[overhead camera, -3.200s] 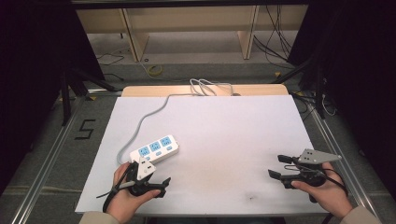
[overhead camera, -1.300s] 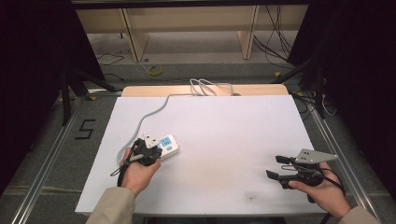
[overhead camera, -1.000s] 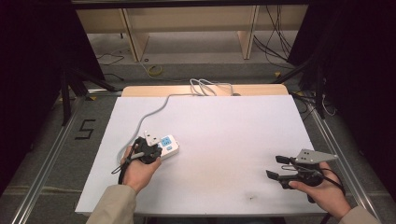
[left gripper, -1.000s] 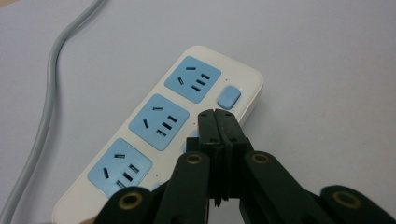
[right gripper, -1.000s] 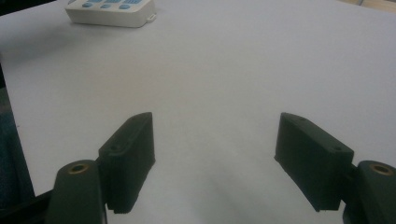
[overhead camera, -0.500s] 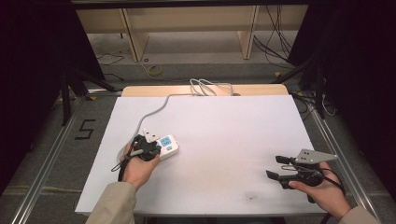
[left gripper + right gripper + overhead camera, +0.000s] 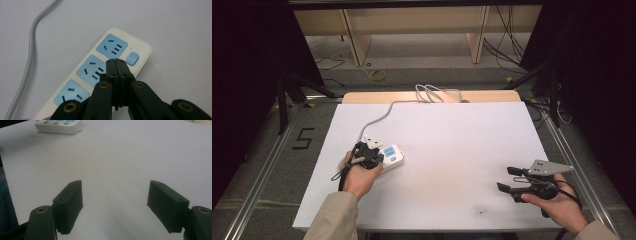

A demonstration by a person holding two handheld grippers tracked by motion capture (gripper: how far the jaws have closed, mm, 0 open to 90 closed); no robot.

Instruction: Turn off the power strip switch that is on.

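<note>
A white power strip [image 7: 388, 158] with three blue sockets lies on the left part of the white table [image 7: 452, 150], its grey cord [image 7: 382, 116] running to the far edge. The left gripper [image 7: 116, 65] hovers over the strip with its jaws pressed together, tips above the middle socket [image 7: 93, 70], near the blue switch [image 7: 132, 58]. The right gripper [image 7: 506, 179] sits near the table's right front corner, jaws wide apart and holding nothing.
</note>
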